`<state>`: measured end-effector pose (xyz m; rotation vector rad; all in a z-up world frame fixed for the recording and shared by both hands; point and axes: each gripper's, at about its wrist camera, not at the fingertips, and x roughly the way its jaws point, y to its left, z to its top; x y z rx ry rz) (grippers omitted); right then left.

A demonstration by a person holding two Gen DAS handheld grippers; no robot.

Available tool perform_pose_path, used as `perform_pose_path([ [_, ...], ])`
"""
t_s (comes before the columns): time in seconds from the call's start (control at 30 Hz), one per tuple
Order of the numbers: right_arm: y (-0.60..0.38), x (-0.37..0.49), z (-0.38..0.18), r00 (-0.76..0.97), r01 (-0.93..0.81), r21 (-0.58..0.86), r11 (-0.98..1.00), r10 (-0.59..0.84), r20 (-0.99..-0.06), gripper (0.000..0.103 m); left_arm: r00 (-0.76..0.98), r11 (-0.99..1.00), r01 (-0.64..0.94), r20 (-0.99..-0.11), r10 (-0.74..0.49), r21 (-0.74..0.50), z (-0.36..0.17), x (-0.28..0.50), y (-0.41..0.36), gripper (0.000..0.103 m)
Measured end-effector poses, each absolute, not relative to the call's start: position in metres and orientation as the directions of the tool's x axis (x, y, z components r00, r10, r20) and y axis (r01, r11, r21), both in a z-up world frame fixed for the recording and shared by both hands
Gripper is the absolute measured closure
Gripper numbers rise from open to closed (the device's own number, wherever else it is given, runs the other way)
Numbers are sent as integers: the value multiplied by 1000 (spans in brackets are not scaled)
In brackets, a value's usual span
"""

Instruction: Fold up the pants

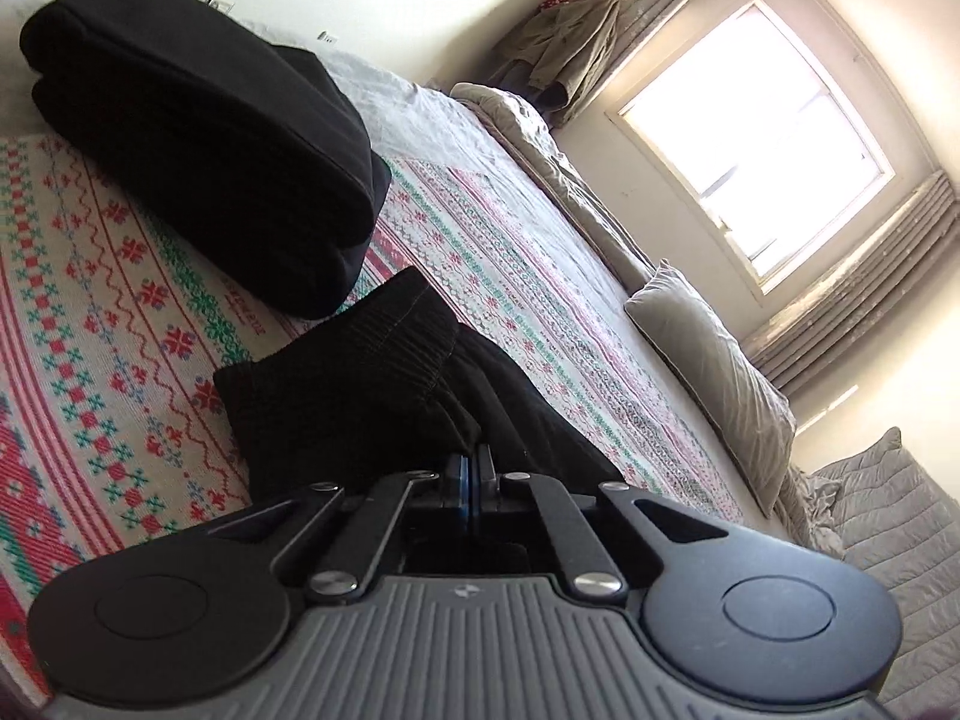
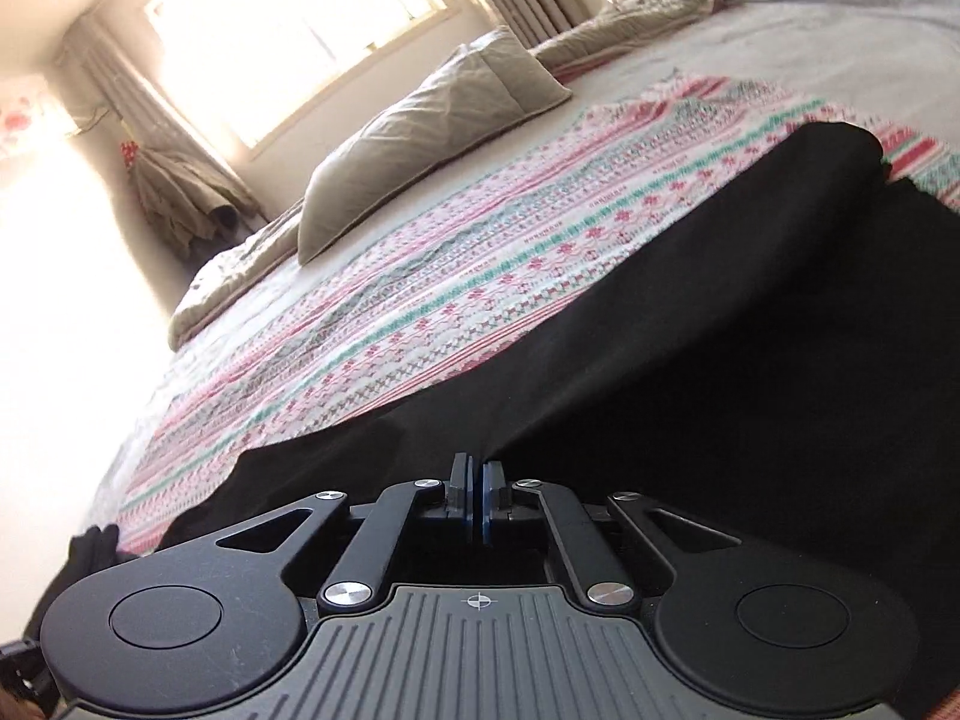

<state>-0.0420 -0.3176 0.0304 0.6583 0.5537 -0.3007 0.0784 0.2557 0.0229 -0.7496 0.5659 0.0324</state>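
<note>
Currently, the black pants lie spread on a patterned blanket that covers the bed. The left gripper has its fingers pressed together on a bunched fold of the pants at the elastic waistband, which stands raised off the blanket. The right gripper has its fingers drawn nearly together at the near edge of the pants; fabric surrounds the tips, but whether cloth sits between the pads cannot be determined. A folded black garment rests on the blanket beyond the waistband, apart from it. A grey pillow lies near the window.
</note>
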Motion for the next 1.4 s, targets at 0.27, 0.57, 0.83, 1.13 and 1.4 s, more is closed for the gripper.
perform_pose_path([
  [0.27, -253, -76, 46, 728, 404, 218, 889, -168, -665, 103, 772, 899, -250, -634, -38, -359, 23, 63, 243, 86],
  [0.57, -260, -79, 1, 613, 421, 227, 878, -91, -785, 101, 676, 946, -242, -737, 5, -216, 1, 62, 242, 83],
  [0.83, -297, -103, 27, 687, 519, 314, 795, -169, -707, 61, 772, 977, -162, -635, 38, -138, 30, 41, 211, 26],
  [1.13, -365, -143, 37, 674, 679, 362, 638, -347, -652, 61, 784, 971, 200, -572, -241, -134, 42, 37, 119, 14],
  [1.4, -412, -174, 29, 629, 759, 392, 520, -429, -648, 61, 656, 845, 524, -583, -480, -106, 24, 38, 21, 14],
])
